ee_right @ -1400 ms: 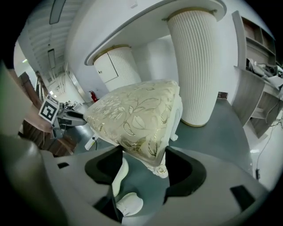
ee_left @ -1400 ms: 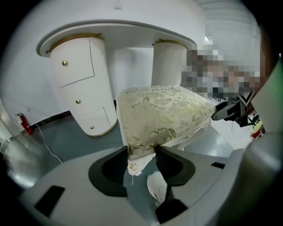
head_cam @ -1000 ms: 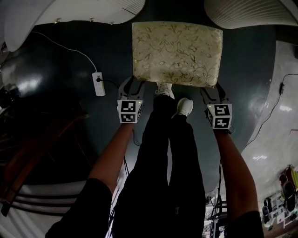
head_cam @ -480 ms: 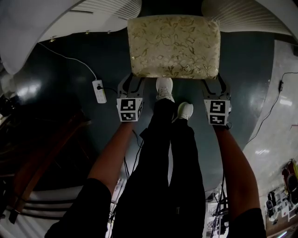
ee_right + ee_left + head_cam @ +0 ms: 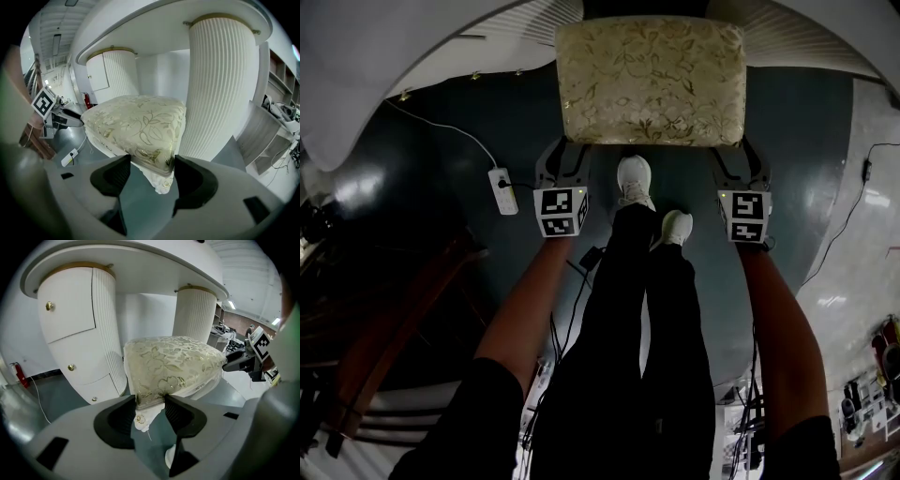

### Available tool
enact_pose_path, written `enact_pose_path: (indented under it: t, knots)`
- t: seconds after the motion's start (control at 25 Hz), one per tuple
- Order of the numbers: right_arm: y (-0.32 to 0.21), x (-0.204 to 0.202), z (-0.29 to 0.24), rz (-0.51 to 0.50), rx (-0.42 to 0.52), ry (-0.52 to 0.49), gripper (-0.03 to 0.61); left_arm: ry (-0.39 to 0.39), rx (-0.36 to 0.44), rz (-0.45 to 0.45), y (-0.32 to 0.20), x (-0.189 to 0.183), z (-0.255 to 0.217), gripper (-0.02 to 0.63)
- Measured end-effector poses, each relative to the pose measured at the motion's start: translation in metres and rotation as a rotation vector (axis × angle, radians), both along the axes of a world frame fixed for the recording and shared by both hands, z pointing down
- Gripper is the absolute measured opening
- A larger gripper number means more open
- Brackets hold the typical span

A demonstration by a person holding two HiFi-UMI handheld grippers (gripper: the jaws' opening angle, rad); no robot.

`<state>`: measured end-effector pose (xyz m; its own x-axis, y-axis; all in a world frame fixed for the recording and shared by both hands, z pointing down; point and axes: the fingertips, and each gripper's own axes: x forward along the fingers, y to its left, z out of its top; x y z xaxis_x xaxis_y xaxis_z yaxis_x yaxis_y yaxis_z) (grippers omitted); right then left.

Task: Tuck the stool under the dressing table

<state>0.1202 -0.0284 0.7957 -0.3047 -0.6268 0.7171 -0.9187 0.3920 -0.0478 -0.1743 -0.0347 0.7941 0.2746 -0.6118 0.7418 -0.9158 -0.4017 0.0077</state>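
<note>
The stool (image 5: 652, 80) has a cream cushion with a gold flower pattern, and its far edge lies under the white dressing table (image 5: 356, 84). My left gripper (image 5: 565, 157) is shut on the stool's near left corner. In the left gripper view the cushion corner (image 5: 154, 380) sits pinched between the jaws of the left gripper (image 5: 150, 405). My right gripper (image 5: 741, 159) is shut on the near right corner. The right gripper view shows the stool (image 5: 136, 124) held the same way by the right gripper (image 5: 152, 168). The table's ribbed pedestals (image 5: 79, 348) (image 5: 220, 84) flank the stool.
A white power strip (image 5: 502, 190) with its cable lies on the dark floor left of the left gripper. The person's legs and white shoes (image 5: 635, 178) stand between the grippers. Dark wooden furniture (image 5: 384, 309) is at the lower left, and a grey shelf unit (image 5: 267, 140) stands at the right.
The stool and both grippers have shifted farther away, toward the table. The cushion's far edge has gone under the tabletop. One foot has stepped forward.
</note>
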Motion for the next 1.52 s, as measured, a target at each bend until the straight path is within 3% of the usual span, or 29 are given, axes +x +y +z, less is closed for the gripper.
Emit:
enact_pose_path:
  t: [0.72,0.88,1.16,1.52]
  knots:
    - [0.0025,-0.0027,-0.0034,0.005,0.057,0.005,0.275,0.023,0.062,-0.007,-0.0027,-0.0020,-0.0015,0.202]
    - [0.0017,-0.0047,-0.0013,0.002,0.070,-0.014,0.275,0.020,0.089,-0.044,-0.0030,-0.0056,-0.0007,0.201]
    - [0.0065,-0.0017,0.0000,0.040,0.102,-0.022,0.275,0.045,0.050,-0.059,-0.0027,-0.0024,0.0004,0.199]
    - [0.0029,-0.0028,-0.0006,0.037,0.115,-0.019,0.275,0.056,0.087,-0.032,-0.0043,-0.0024,-0.0008,0.200]
